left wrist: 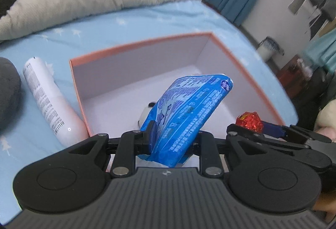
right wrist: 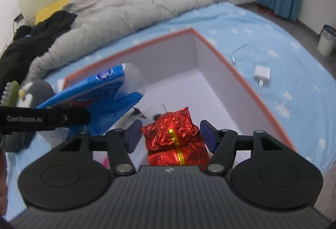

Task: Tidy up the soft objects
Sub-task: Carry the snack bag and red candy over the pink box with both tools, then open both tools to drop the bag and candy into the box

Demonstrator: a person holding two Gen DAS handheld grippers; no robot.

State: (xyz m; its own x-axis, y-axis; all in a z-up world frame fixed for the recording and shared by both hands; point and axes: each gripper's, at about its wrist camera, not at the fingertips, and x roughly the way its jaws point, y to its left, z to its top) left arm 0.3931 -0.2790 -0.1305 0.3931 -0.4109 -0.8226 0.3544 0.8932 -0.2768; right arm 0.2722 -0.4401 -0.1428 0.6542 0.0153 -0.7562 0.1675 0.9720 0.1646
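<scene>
My left gripper (left wrist: pixel 174 132) is shut on a blue printed plastic packet (left wrist: pixel 189 111), which stands tilted over an open box with an orange rim (left wrist: pixel 138 43) and a white inside. In the right wrist view my right gripper (right wrist: pixel 170 134) is shut on a crinkled red foil packet (right wrist: pixel 174 136) with a gold strip, over the box's (right wrist: pixel 231 69) near side. The left gripper (right wrist: pixel 69 117) and its blue packet (right wrist: pixel 100 90) show at the left there. The right gripper (left wrist: pixel 262 130) and red packet (left wrist: pixel 250 122) appear at the right of the left wrist view. A small white-and-black item (left wrist: pixel 147 114) lies in the box, mostly hidden.
The box sits on a light blue star-print sheet (left wrist: pixel 147 18). A white tube (left wrist: pixel 49 100) lies left of it, beside a grey penguin plush (right wrist: pixel 31 92). A white charger with cable (right wrist: pixel 261 74) lies to the right. A grey duvet (right wrist: pixel 136 1) and black clothes (right wrist: pixel 35 35) lie behind.
</scene>
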